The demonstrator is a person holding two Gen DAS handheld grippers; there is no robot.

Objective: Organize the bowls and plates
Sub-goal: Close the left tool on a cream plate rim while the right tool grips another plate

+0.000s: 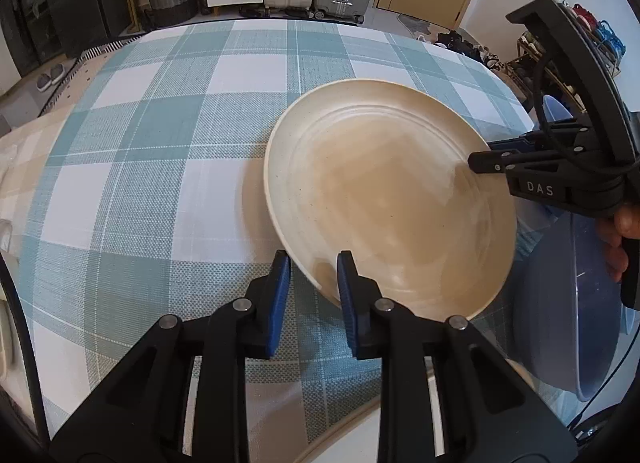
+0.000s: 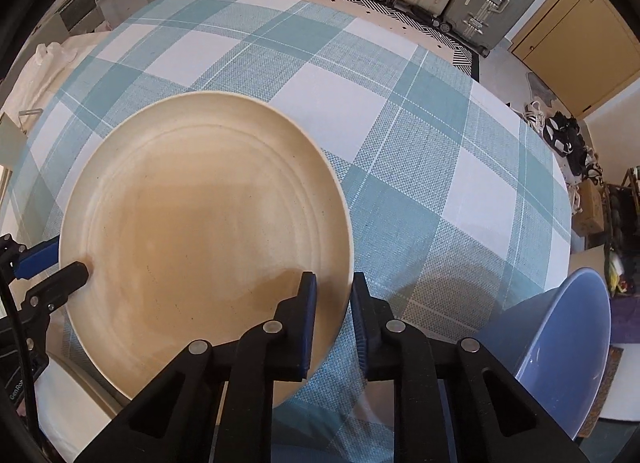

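The left gripper (image 1: 312, 267) pinches the near rim of a round cream-coloured ceramic plate (image 1: 384, 199), one blue pad under the edge and the other over it. The right gripper (image 2: 334, 299) clamps the same plate (image 2: 200, 231) at the opposite side of its rim, its pads likewise on either face of the edge; in the left wrist view it (image 1: 486, 157) reaches in from the right, one black finger lying over the plate's inner surface. Part of a hand (image 1: 624, 231) shows behind its handle.

The plate sits over a desk covered with a teal-and-white checked tablecloth (image 1: 160, 167), held between the two grippers. Being round, it has no long axis; its hollow face points upward. In the left wrist view it looks tilted, the near rim lifted off the cloth, though whether the far rim touches the cloth I cannot tell. The plate holds nothing: its bare glazed surface shows faint concentric rings and a tan centre.

Just beside the plate, at the desk's edge, stands a translucent blue plastic basin (image 2: 568, 347), tipped so its opening faces the cameras; its inside looks bare (image 1: 568, 323). A pale rounded rim (image 1: 340, 427) shows under the left gripper at the bottom; what it belongs to is unclear.
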